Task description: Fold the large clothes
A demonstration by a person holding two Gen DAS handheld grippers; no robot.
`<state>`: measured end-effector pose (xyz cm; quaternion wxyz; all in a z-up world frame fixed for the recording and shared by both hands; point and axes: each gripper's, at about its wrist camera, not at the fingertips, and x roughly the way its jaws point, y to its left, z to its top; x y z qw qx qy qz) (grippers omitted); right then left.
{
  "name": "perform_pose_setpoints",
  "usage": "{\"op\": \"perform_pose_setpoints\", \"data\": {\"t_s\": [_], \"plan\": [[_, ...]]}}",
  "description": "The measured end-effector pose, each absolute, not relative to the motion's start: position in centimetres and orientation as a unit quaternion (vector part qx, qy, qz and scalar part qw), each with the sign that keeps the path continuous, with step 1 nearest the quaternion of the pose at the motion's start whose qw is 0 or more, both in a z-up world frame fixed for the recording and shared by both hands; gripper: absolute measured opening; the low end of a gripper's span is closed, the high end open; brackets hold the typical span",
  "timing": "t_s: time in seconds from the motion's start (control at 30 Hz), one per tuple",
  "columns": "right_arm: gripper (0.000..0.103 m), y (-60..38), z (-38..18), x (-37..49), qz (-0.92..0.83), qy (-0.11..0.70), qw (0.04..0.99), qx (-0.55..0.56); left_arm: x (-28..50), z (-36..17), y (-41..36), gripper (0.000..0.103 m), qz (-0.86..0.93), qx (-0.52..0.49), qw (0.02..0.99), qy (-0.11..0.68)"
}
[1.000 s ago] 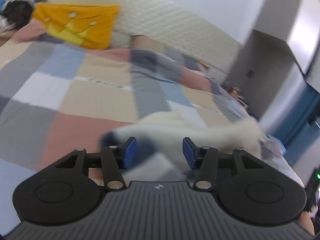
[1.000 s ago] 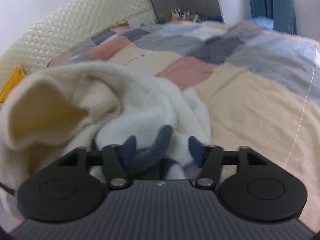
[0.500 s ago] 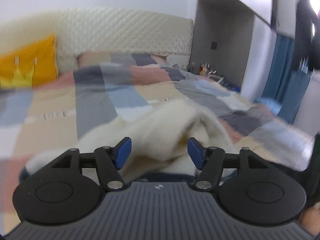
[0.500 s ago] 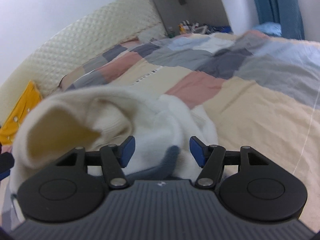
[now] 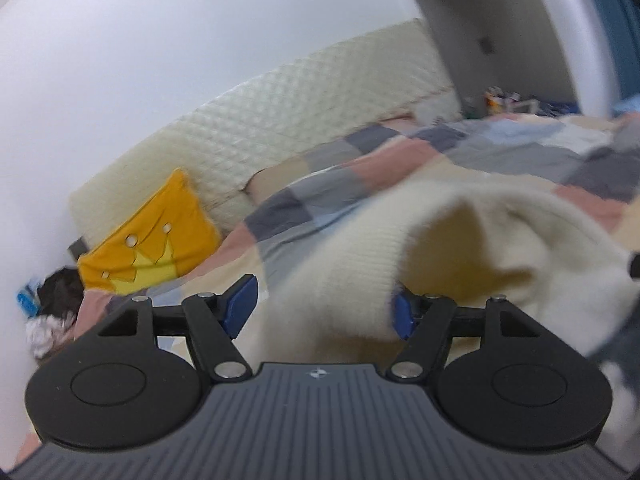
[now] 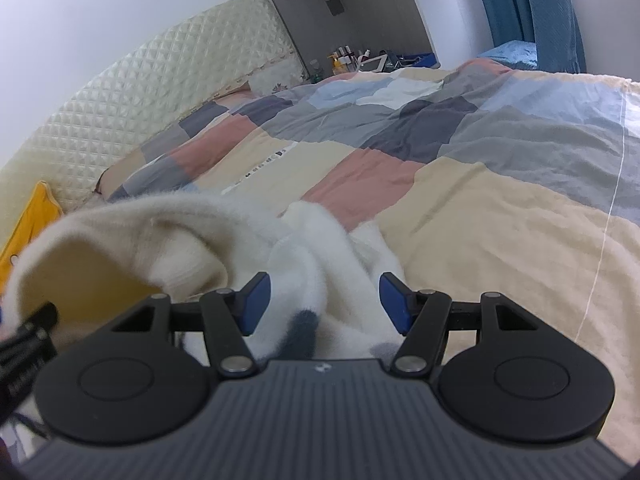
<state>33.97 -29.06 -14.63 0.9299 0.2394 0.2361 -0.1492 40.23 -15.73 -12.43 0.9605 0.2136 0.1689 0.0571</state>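
A cream-white fuzzy sweater [image 5: 460,240] with a dark grey-blue patch lies bunched on the patchwork bed quilt [image 6: 500,184]. In the left wrist view my left gripper [image 5: 322,310] is open, its blue pads wide apart, with a ribbed sweater edge lying between them. In the right wrist view the sweater [image 6: 192,240] sits right in front, and my right gripper [image 6: 322,304] is open with white folds and the dark patch [image 6: 302,330] between its jaws. Neither gripper is closed on the cloth.
A quilted cream headboard [image 6: 160,92] runs along the far side. A yellow crown cushion [image 5: 148,236] leans at the bed's left. A cluttered nightstand [image 6: 360,62] and blue curtains [image 6: 528,8] stand at the far right. The left gripper's body [image 6: 24,344] shows at the right view's left edge.
The left gripper has swung and tilted, moving in on the sweater's ribbed edge. The right gripper has risen slightly over the sweater. Both stay open.
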Motion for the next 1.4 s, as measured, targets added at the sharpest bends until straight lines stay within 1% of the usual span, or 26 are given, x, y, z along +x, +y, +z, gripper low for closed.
{"op": "perform_pose_setpoints", "data": {"t_s": [0.07, 0.17, 0.2, 0.23, 0.27, 0.3, 0.33, 0.43, 0.57, 0.67, 0.77, 0.83, 0.97, 1.1, 1.23, 1.27, 1.3, 1.4], "plan": [[0.063, -29.0, -14.6, 33.9, -0.143, 0.234, 0.931, 0.241, 40.9, -12.3, -14.8, 0.071, 0.073, 0.195, 0.964, 0.163], [0.063, -28.7, -14.2, 33.5, -0.127, 0.222, 0.937, 0.236, 41.3, -12.1, -12.9, 0.055, 0.073, 0.159, 0.971, 0.165], [0.063, -28.6, -14.0, 33.3, -0.12, 0.214, 0.941, 0.234, 41.6, -12.1, -12.3, 0.045, 0.071, 0.143, 0.972, 0.171], [0.063, -28.5, -13.8, 33.3, -0.114, 0.208, 0.944, 0.23, 41.8, -12.1, -11.8, 0.032, 0.068, 0.128, 0.974, 0.175], [0.064, -28.3, -13.6, 33.2, -0.107, 0.202, 0.947, 0.227, 42.0, -12.1, -11.1, 0.024, 0.063, 0.109, 0.976, 0.18], [0.064, -28.0, -13.4, 33.0, -0.096, 0.192, 0.951, 0.224, 42.1, -12.1, -10.6, 0.012, 0.057, 0.093, 0.977, 0.184], [0.064, -27.6, -13.1, 33.0, -0.086, 0.183, 0.954, 0.22, 42.0, -12.1, -10.0, 0.009, 0.046, 0.073, 0.978, 0.187], [0.065, -26.3, -12.7, 33.3, -0.039, 0.176, 0.964, 0.197, 40.9, -11.7, -8.4, 0.009, 0.002, 0.016, 0.983, 0.183], [0.065, -23.6, -12.2, 33.6, 0.015, 0.174, 0.973, 0.148, 38.4, -10.8, -7.2, 0.009, -0.026, -0.023, 0.984, 0.174], [0.077, -21.4, -12.1, 33.6, 0.06, 0.178, 0.975, 0.114, 36.0, -10.3, -6.5, 0.008, -0.047, -0.042, 0.984, 0.167], [0.077, -19.6, -11.9, 33.1, 0.052, 0.162, 0.983, 0.066, 33.4, -9.9, -5.7, 0.007, -0.054, -0.056, 0.984, 0.162], [0.077, -19.1, -11.9, 33.1, 0.043, 0.154, 0.986, 0.054, 32.0, -9.8, -5.1, 0.006, -0.057, -0.068, 0.983, 0.163], [0.077, -19.9, -11.9, 33.2, 0.009, 0.146, 0.987, 0.071, 29.3, -9.6, -4.4, 0.006, -0.046, -0.08, 0.983, 0.157], [0.077, -20.9, -12.5, 33.1, -0.026, 0.155, 0.983, 0.099, 27.7, -9.9, -3.5, 0.006, -0.042, -0.095, 0.982, 0.16], [0.076, -20.2, -12.6, 32.5, -0.05, 0.14, 0.985, 0.082, 26.6, -10.1, -2.1, 0.006, -0.022, -0.118, 0.98, 0.161], [0.07, -20.0, -12.5, 32.4, -0.057, 0.139, 0.985, 0.08, 26.4, -10.0, -1.8, 0.006, -0.019, -0.121, 0.98, 0.159], [0.066, -20.0, -12.5, 32.2, -0.066, 0.142, 0.984, 0.083, 26.4, -9.8, -1.6, 0.005, -0.018, -0.123, 0.98, 0.158], [0.066, -20.9, -13.1, 32.5, -0.073, 0.159, 0.979, 0.104, 26.1, -9.7, -0.9, 0.005, -0.024, -0.14, 0.977, 0.161]]}}
